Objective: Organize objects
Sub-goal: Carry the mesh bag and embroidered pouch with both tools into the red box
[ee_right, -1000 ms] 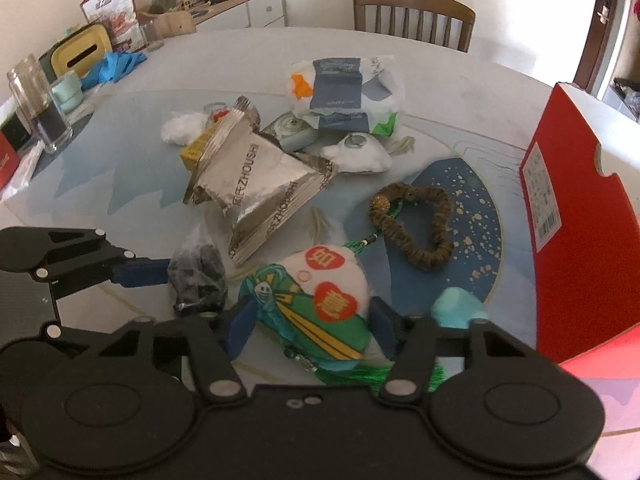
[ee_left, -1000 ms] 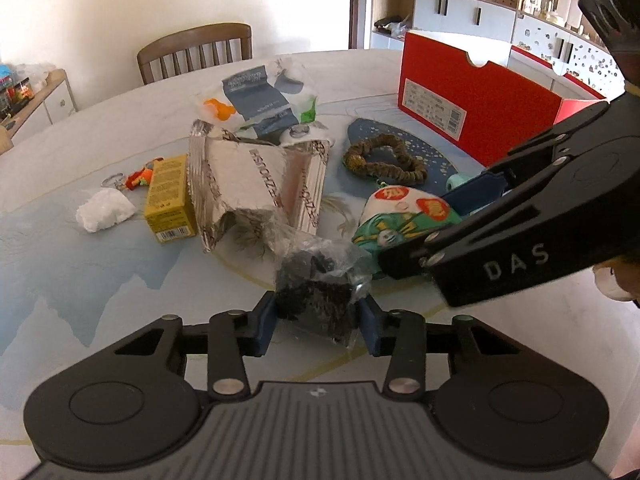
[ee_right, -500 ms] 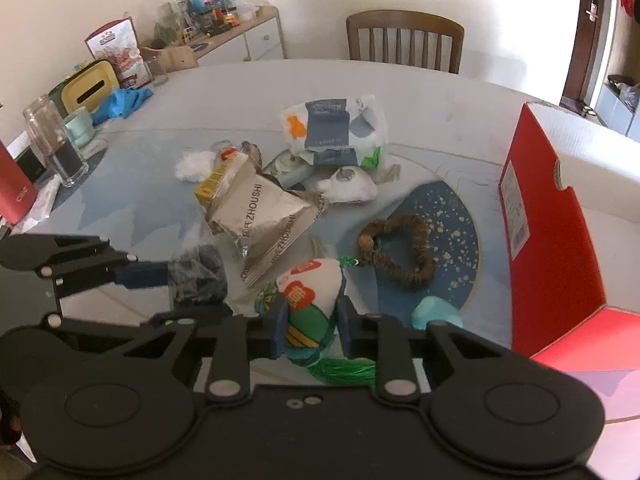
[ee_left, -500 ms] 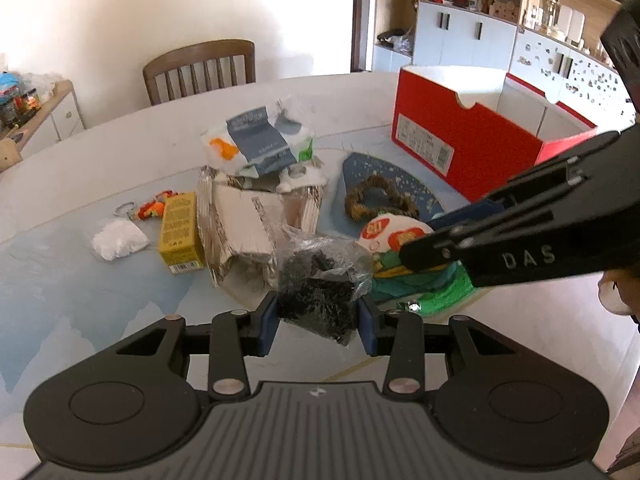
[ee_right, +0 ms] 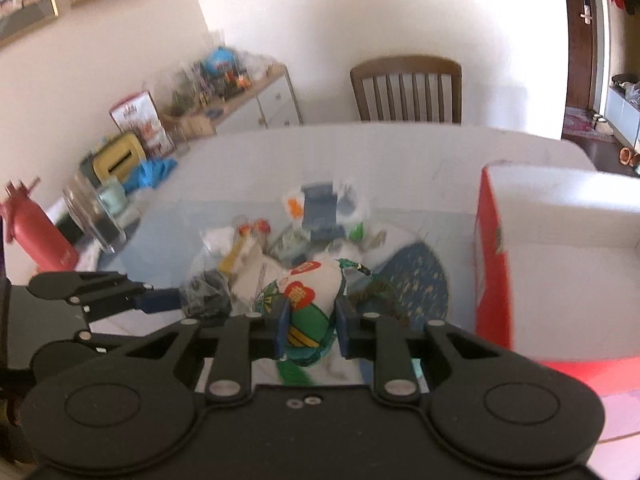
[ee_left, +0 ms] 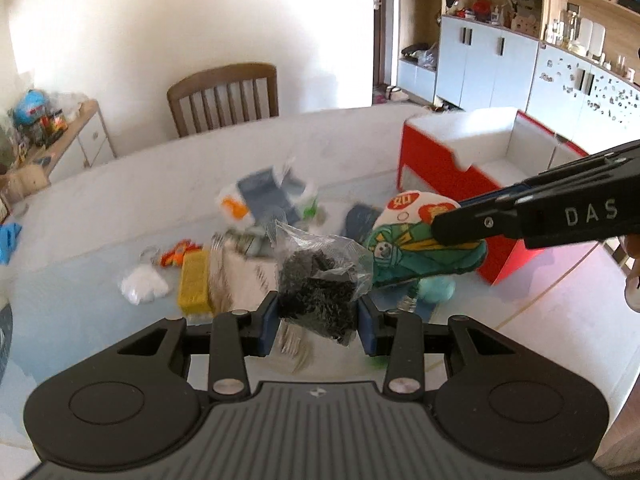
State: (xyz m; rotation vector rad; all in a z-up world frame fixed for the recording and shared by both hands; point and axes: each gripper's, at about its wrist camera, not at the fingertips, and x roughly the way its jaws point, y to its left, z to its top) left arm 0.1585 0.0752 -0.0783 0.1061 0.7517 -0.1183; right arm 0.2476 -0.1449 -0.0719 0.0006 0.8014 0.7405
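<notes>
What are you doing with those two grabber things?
A person is tidying a messy table. The left gripper has its fingers shut on a clear bag of dark bits. The right gripper pinches a green and white stuffed charm. Both things are up off the table. An open red box stands to the right.

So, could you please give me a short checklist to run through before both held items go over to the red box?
1. Left gripper shut on the clear bag of black bits: ok.
2. Right gripper shut on the green and white pouch: ok.
3. Both items off the table: ok.
4. Red box open on top: ok.
5. Free room inside the box: cannot tell, the floor is partly hidden.
6. Pouch's green tassel hanging free of the clutter: cannot tell, blurred.
</notes>
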